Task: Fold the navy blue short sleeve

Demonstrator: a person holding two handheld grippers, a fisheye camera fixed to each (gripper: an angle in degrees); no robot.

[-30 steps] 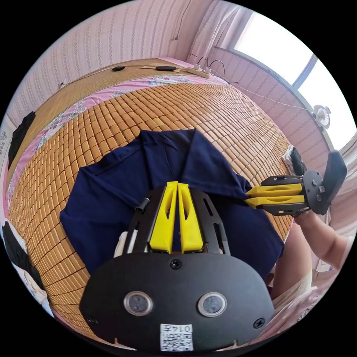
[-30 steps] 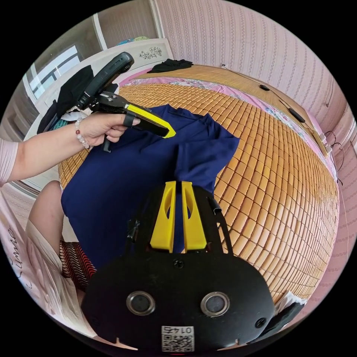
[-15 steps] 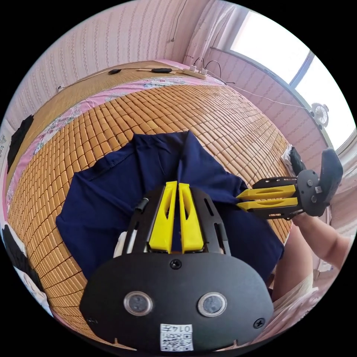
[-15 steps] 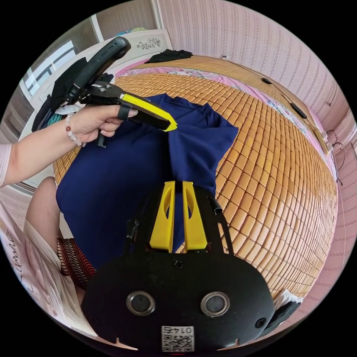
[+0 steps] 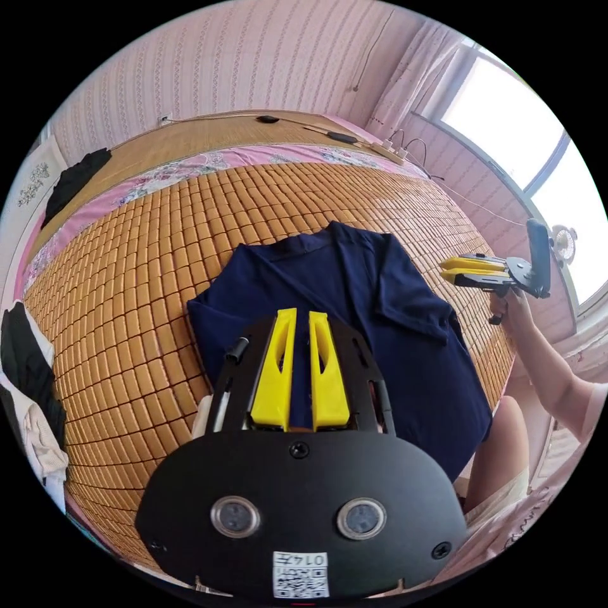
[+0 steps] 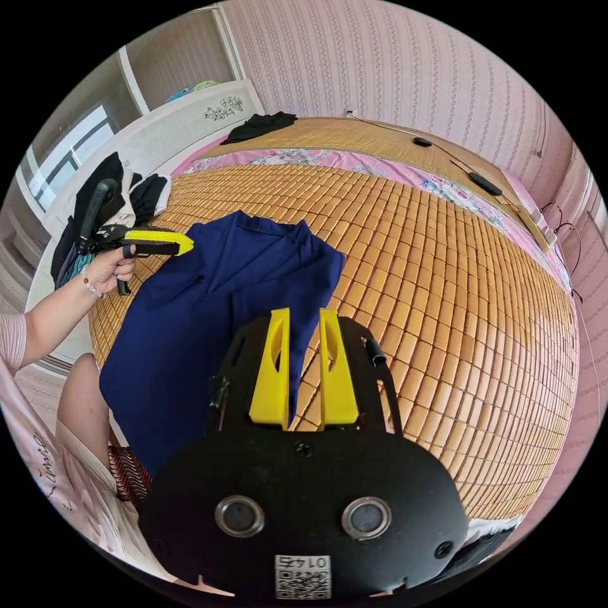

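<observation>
Now both grippers hang off the cloth; left gripper [image 5: 299, 316] w/ jaws a little apart, nothing between; right gripper [image 6: 303, 313] likewise parted, empty, seen again off the mat's edge [image 5: 451, 269]. Navy shirt [image 5: 354, 329] lies flat near the bamboo mat's [image 5: 158, 253] front edge, hem over it, one side lapped inward; prob. let go so the fold settles. Count: 1 shirt, 2 grippers, 1 mat, dark clothes [image 6: 256, 125] at far corner.

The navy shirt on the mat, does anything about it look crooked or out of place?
Yes. The navy shirt lies folded lengthwise on the bamboo mat, but its lower part hangs over the mat's near edge by the person's leg. One sleeve sticks out sideways, so the fold looks uneven.
</observation>
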